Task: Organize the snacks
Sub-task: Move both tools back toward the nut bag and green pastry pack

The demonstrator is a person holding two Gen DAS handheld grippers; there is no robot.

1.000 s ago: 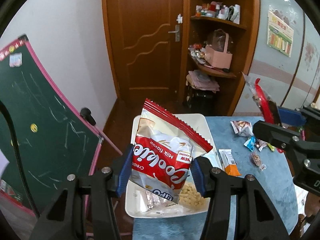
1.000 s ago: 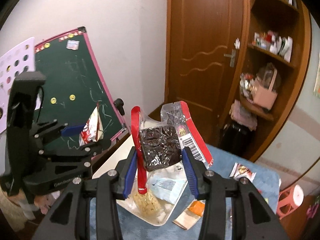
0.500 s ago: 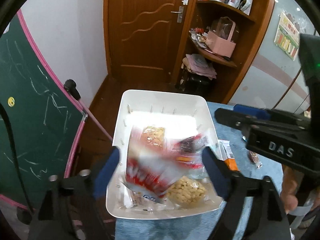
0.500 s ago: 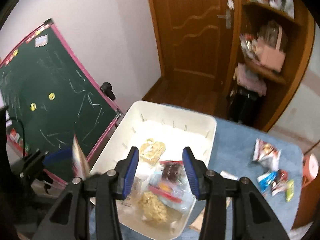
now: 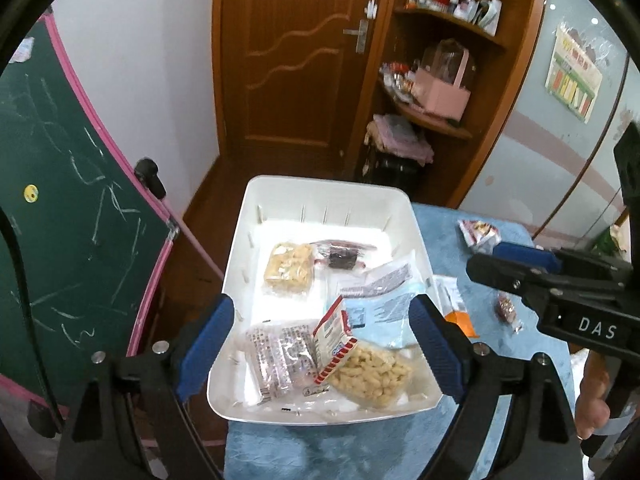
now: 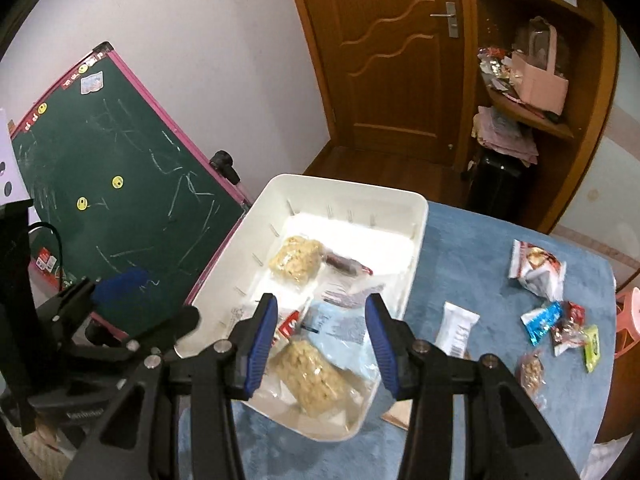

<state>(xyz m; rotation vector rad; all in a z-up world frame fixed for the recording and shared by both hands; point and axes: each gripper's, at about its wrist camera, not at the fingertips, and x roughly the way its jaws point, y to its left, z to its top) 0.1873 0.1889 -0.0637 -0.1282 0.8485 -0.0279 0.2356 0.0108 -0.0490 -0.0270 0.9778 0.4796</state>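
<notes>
A white tray (image 5: 240,264) (image 6: 416,232) stands on the blue table and holds several snack packets. The red and white milk snack bag (image 5: 333,338) lies in it, tilted, next to a clear bag of yellow puffs (image 5: 370,370) (image 6: 310,376). The dark brownie packet (image 5: 341,258) (image 6: 346,266) lies further back beside a yellow cracker pack (image 5: 289,268) (image 6: 295,259). My left gripper (image 5: 320,344) is open and empty above the tray's near end. My right gripper (image 6: 322,344) is open and empty above the tray's near right corner.
Loose snacks lie on the blue cloth to the right: a white and red bag (image 6: 536,270), a white bar (image 6: 456,328), small candies (image 6: 560,326). A green chalkboard (image 6: 120,184) leans left of the table. A door and wooden shelves stand behind.
Both grippers opened. The red and white bag dropped from the left gripper into the tray, and the brownie packet dropped from the right gripper into the tray. Both grippers now hover empty.
</notes>
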